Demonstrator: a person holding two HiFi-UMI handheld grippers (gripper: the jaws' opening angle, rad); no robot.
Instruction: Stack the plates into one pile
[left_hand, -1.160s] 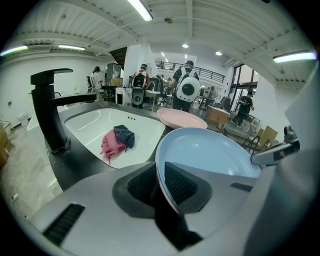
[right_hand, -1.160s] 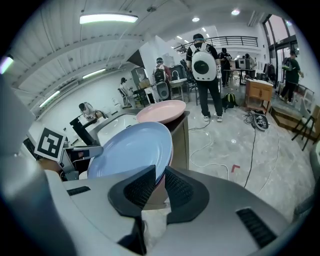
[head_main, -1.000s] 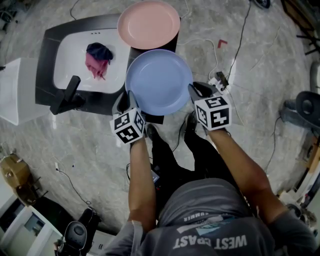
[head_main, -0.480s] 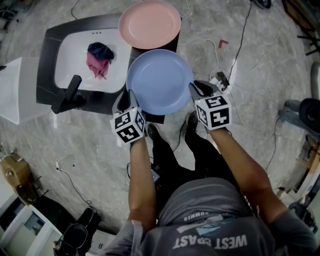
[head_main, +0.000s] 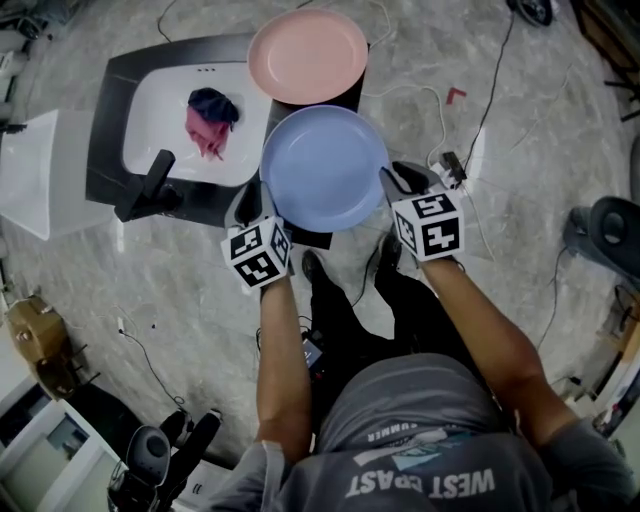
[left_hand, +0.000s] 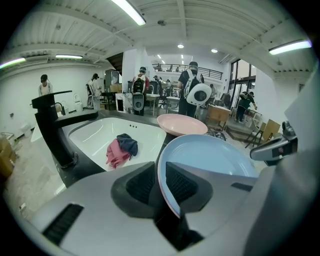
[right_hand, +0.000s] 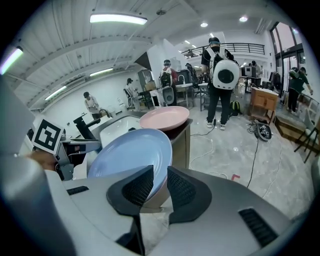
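Blue plate (head_main: 325, 168): held tilted over the counter's front corner, between the two grippers. It is near the pink plate and not stacked on it.
Hidden on it: in the head view both gripped stretches of rim lie under the grippers. Whether its underside touches the counter (head_main: 105, 130) cannot be told.
Left gripper (left_hand: 158, 176): the plate's left rim stands between its jaws, which have just been opening. The rim lies against one pad and a gap shows at the other.
Right gripper (right_hand: 156, 181): closed on the plate's right rim, with a pad on each face.
Pink plate (head_main: 308, 56): flat on the counter's far corner. In the left gripper view its near edge is cut off by the blue plate.
Counter corner: covered by the blue plate in the head view.
Cloth (head_main: 210, 120): a bunched pink and dark blue heap in the white sink (head_main: 150, 110). Whether it is one piece or two cannot be told.
Background people: small and far off, too unclear to count.
Counts: two plates, two grippers, two marker cubes (head_main: 258, 253), one sink, one black faucet (head_main: 150, 185).
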